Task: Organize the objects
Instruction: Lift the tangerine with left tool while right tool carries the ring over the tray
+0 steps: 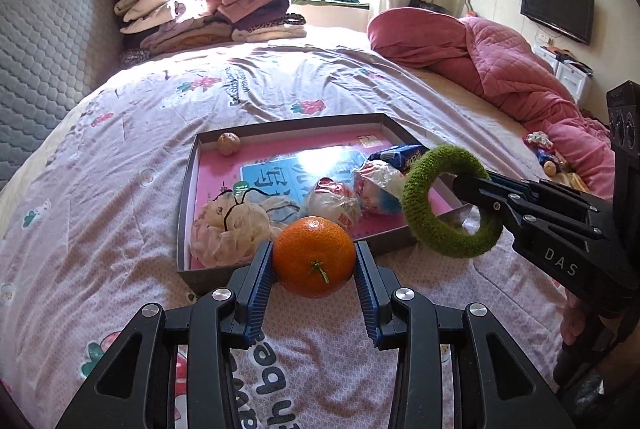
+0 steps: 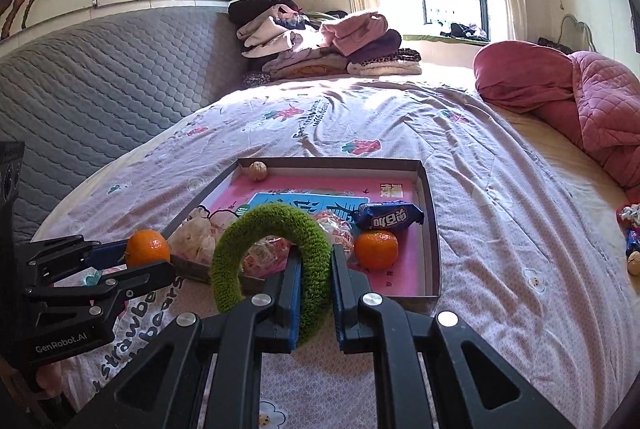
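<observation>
My left gripper point(image 1: 314, 248) is shut on an orange tangerine point(image 1: 312, 263), held just above the bedsheet at the near edge of a shallow cardboard box point(image 1: 187, 189). To its right, my right gripper point(image 1: 464, 189) is shut on a green knitted ring point(image 1: 416, 189) that hangs over the box's near right corner. In the right wrist view the ring point(image 2: 276, 219) stands upright between the right gripper's point(image 2: 316, 252) pads, and the left gripper point(image 2: 150, 260) with its tangerine point(image 2: 146, 245) is at the left. The box point(image 2: 434, 229) holds a second tangerine point(image 2: 376, 249), a blue snack packet point(image 2: 390, 215), a walnut point(image 2: 257, 171), wrapped snacks point(image 1: 332, 201) and a crumpled bag point(image 1: 228, 225).
The box lies on a pink patterned bedsheet point(image 1: 120, 189). Folded clothes point(image 1: 200, 13) are stacked at the far side, and a pink quilt point(image 1: 500, 61) is heaped at the right. Loose wrapped snacks point(image 1: 540, 145) and a walnut point(image 2: 634, 263) lie near the quilt. A grey padded headboard point(image 2: 80, 101) runs along the left.
</observation>
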### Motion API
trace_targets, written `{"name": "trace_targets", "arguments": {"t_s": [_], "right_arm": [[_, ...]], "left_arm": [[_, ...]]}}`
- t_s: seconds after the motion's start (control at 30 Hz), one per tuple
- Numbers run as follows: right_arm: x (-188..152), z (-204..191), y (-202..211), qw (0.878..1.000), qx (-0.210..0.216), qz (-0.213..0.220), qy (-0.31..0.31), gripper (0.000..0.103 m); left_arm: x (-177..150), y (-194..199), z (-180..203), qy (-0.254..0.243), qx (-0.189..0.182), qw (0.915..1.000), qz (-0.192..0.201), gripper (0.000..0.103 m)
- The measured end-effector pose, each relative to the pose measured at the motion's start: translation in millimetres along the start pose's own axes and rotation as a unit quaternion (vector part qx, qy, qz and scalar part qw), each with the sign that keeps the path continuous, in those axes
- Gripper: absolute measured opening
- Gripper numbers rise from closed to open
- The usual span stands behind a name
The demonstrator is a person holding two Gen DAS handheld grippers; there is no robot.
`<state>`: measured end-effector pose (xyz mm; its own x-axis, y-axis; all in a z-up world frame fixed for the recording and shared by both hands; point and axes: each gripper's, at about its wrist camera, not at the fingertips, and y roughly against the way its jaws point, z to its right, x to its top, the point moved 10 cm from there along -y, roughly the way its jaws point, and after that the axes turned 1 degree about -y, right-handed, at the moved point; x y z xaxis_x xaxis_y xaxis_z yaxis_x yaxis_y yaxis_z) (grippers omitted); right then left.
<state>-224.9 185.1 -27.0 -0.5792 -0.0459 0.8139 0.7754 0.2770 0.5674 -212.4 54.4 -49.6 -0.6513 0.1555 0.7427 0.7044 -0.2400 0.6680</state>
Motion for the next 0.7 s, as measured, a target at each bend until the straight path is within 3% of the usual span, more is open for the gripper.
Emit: {"name": "trace_targets", "arguments": {"t_s": [0.7], "right_arm": [[38.0, 1.9, -2.8, 0.999, -0.011, 0.030, 0.025, 0.013]], "left_arm": [[41.6, -7.8, -15.3, -0.008, 0.015, 0.9995, 0.025, 0.040]]}}
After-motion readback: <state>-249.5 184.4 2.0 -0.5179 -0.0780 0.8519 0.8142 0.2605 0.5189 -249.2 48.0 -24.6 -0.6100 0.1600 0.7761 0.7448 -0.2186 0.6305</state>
